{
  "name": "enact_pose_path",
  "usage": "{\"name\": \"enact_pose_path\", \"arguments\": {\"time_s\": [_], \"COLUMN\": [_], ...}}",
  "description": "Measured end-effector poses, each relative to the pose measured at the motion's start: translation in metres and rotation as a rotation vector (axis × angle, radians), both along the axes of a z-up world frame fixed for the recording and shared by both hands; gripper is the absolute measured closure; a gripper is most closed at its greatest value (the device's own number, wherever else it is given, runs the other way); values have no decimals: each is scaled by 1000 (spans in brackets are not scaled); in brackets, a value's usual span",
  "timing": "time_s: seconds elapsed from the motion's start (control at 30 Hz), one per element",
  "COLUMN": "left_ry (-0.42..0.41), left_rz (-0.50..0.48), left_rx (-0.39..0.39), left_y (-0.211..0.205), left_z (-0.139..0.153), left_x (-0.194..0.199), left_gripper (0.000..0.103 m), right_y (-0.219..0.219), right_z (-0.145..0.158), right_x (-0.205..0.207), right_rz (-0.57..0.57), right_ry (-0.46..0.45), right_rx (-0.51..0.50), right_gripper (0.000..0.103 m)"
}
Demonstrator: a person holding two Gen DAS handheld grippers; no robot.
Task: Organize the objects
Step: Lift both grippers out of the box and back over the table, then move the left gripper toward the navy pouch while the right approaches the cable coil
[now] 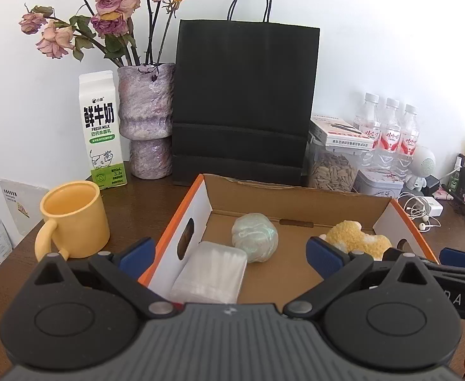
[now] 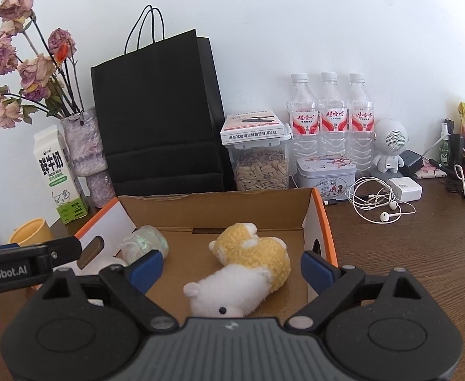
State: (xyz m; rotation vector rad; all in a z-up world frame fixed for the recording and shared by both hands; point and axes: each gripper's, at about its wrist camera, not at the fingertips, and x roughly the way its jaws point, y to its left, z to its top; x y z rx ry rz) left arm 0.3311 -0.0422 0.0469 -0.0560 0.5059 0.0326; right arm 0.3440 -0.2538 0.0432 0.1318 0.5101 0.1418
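Progress: looked pretty far along, I'd guess. The cardboard box [image 1: 299, 204] in the middle of the tabletop [image 2: 422, 247] already had three things in it.
In the box: a pale green ball [image 1: 255, 237] toward the back wall, a clear plastic packet [image 1: 210, 273] against the left wall, a yellow-and-white plush toy [image 2: 248, 270] on the right side.
Still out: yellow mug [image 1: 73, 219] just left of the box, milk carton [image 1: 101, 130] near the back edge, earphones [image 2: 381, 203] and charger toward the right edge. Can't say which of those counted.
Left hand-held gripper [image 1: 230, 254]: jaws spread wide, holding nothing, hovering over the box's near-left part.
Right hand-held gripper [image 2: 232, 266]: also wide open and empty, jaws either side of the plush toy, not clearly touching it.
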Motion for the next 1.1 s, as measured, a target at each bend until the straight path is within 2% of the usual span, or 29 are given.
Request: {"name": "enact_pose_path", "arguments": {"time_s": [0.27,0.57,1.1], "left_ry": [22,34,85], "left_rz": [2,-10,12], "left_rx": [-15,12,19], "left_y": [4,7,39], "left_z": [-2,-4,-22], "left_x": [-47,-102,-162], "left_gripper": [0,0,0], "right_y": [-7,-13,1], "right_z": [0,-7,-22], "right_x": [-46,-107,-177], "right_rz": [-9,-5,45], "right_ry": [-1,14,45], "right_rx": [9,-9,-86], "right_gripper": [8,6,3]}}
